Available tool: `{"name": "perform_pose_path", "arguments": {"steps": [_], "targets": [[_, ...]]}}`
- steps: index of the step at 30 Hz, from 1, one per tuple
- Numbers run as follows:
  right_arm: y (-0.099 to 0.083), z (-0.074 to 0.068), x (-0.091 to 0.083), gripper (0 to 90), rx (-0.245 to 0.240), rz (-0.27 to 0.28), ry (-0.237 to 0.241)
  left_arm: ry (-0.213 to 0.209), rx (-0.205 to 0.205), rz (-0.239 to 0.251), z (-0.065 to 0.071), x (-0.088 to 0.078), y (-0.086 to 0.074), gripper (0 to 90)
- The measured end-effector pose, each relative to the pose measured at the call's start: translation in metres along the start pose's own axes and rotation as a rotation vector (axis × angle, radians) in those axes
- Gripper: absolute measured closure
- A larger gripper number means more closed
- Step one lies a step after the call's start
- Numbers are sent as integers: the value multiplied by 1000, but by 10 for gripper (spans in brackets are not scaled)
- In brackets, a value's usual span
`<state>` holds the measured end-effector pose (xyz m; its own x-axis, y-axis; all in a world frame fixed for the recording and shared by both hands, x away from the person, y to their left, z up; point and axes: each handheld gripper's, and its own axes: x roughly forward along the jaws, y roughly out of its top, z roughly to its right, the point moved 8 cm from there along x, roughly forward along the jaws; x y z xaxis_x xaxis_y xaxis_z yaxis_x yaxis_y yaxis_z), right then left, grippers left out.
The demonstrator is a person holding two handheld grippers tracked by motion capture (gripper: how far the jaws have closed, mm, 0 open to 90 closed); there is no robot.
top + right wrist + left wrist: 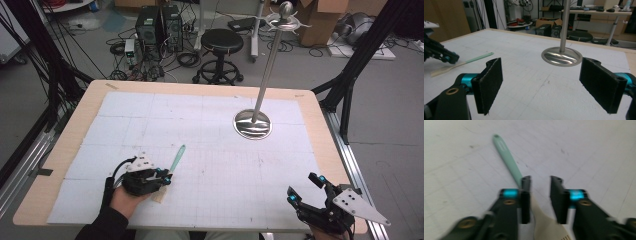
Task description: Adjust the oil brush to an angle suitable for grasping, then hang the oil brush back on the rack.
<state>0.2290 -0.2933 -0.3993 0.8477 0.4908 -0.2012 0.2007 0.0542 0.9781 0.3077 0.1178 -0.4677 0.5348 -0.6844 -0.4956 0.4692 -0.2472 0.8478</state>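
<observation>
Now left claw (540, 182) narrow, jaws astride brush (174, 163) near front edge; right claw (540, 87) wide over bare mat (210, 150).

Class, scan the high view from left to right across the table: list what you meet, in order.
Left claw → green-handled spatula → metal stand → right claw.

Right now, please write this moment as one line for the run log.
left gripper: open, jaws astride brush | right gripper: open, empty, near table edge | brush: flat on mat | stand: upright, untouched
</observation>
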Motion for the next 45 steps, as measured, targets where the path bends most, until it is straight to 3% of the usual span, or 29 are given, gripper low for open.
{"name": "perform_pose_path", "arguments": {"steps": [2, 4, 5, 6, 7, 8, 11, 24, 40, 45], "targets": [[-1, 0, 1, 172, 13, -4, 0, 11, -43, 87, -5, -16, 8, 469], [-1, 0, 1, 172, 7, -10, -3, 44, -55, 168, -12, -32, 15, 342], [-1, 0, 1, 172, 2, -10, -4, 50, -55, 214, -14, -39, 19, 305], [-1, 0, 1, 172, 0, -10, -6, 50, -55, 214, -14, -39, 19, 275], [-1, 0, 1, 172, 0, -10, -9, 66, -38, 301, -16, -54, 26, 241], [-1, 0, 1, 173, -1, -10, -10, 76, -33, 343, -17, -60, 30, 213], [0, 1, 0, 173, -7, -13, -20, 93, -5, 418, -16, -74, 37, 181], [0, 2, 2, 173, 2, -12, -24, 110, 12, 430, -13, -80, 35, 180], [2, 5, -8, 172, 13, 9, -44, 96, 2, 427, -13, -75, 35, 181], [0, 3, -4, 172, -5, -10, -37, 94, -7, 431, -15, -74, 36, 181]]}}
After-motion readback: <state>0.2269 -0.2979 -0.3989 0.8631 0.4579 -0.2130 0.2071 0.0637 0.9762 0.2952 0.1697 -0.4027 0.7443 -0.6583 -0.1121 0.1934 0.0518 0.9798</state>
